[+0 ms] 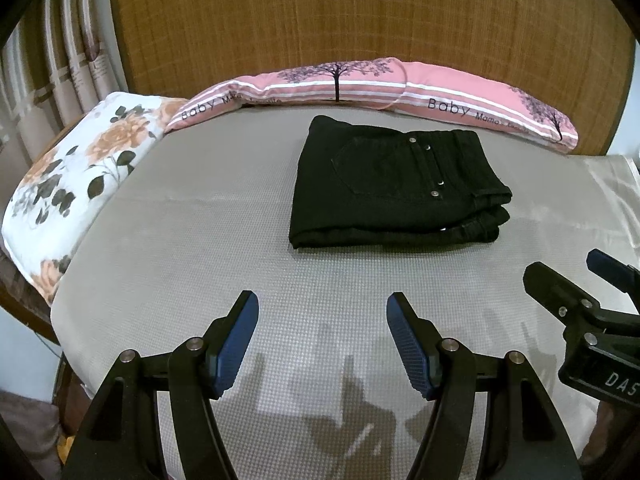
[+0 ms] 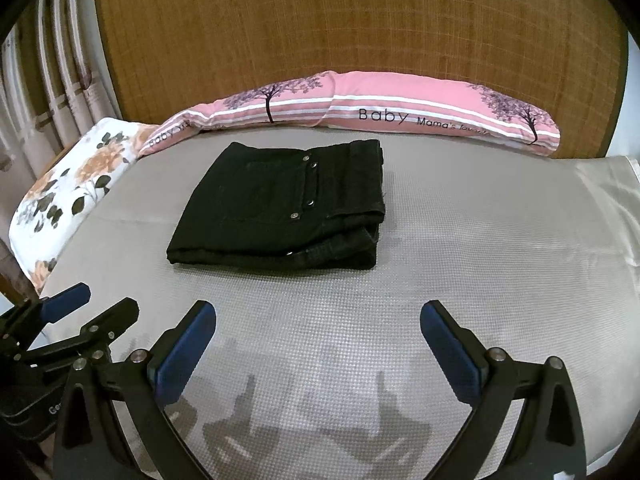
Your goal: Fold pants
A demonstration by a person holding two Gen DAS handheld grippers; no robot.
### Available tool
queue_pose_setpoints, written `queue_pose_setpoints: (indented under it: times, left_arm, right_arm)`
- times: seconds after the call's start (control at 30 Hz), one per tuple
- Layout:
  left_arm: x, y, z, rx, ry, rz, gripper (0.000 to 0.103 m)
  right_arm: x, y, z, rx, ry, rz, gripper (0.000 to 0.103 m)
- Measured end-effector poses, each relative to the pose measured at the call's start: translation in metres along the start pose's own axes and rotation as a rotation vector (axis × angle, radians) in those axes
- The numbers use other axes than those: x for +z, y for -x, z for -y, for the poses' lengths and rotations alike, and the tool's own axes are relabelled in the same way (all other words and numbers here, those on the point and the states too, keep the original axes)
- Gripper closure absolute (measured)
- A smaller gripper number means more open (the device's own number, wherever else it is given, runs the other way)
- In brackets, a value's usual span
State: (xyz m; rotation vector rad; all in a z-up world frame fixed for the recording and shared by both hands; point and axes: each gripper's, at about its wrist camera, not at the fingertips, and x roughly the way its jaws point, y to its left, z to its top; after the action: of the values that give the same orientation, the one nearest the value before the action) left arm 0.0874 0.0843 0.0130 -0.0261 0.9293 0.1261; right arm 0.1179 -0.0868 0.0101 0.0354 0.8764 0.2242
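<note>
Left wrist view: the black pants (image 1: 396, 184) lie folded into a compact, layered rectangle on the grey bed (image 1: 180, 240), a back pocket w/ metal rivets facing up, waistband end toward the right. Left tongs (image 1: 322, 344) hang low over bare mattress on the near side of the bundle, blue pads (image 1: 234, 350) wide apart, nothing between them, well short of the cloth. Right tongs (image 1: 576, 280) poke in at the right edge, also off the pants; from this angle can't tell how far they're spread. A long pink bolster (image 1: 368, 84) printed "Baby" runs along the back against the woven headboard (image 1: 320, 16), a floral pillow (image 1: 80, 184) sits at the left.

Right wrist view: same bundle (image 2: 280, 208), now left of centre, edges stacked fairly square, near edge showing several layers. Right tongs (image 2: 318, 344) gape wide, empty, above the grey surface (image 2: 480, 248) near the pants but not touching. Left tongs (image 2: 96, 304) visible at lower left, apart as well, clear of the fabric. Bolster (image 2: 400, 116) and pillow (image 2: 68, 192) behind.

Step in hand, by my read: folding looks done, both tools backed off. Next move prob. calls for little – maybe a light press or squaring of the right-hand waistband layers, which look a bit uneven, w/o dragging the stack apart
</note>
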Motion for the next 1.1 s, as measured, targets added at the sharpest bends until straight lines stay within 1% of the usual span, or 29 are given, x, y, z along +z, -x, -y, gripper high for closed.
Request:
queue_pose_setpoints:
  times: [0.33, 0.87, 1.1]
  left_arm:
    - [-0.0036, -0.0023, 0.0020, 0.004, 0.001, -0.007, 0.036]
    - [-0.0071, -0.0036, 0.0024, 0.013, 0.000, -0.008, 0.036]
    - [-0.0073, -0.0032, 0.0005, 0.017, -0.007, -0.011, 0.036]
  right_arm:
    - [-0.0029, -0.0024, -0.0040, -0.007, 0.021, -0.010, 0.002]
    - [-0.0037, -0.0058, -0.0018, -0.015, 0.010, -0.017, 0.002]
    - [-0.0057, -0.0084, -0.0007, -0.012, 0.002, -0.033, 0.002]
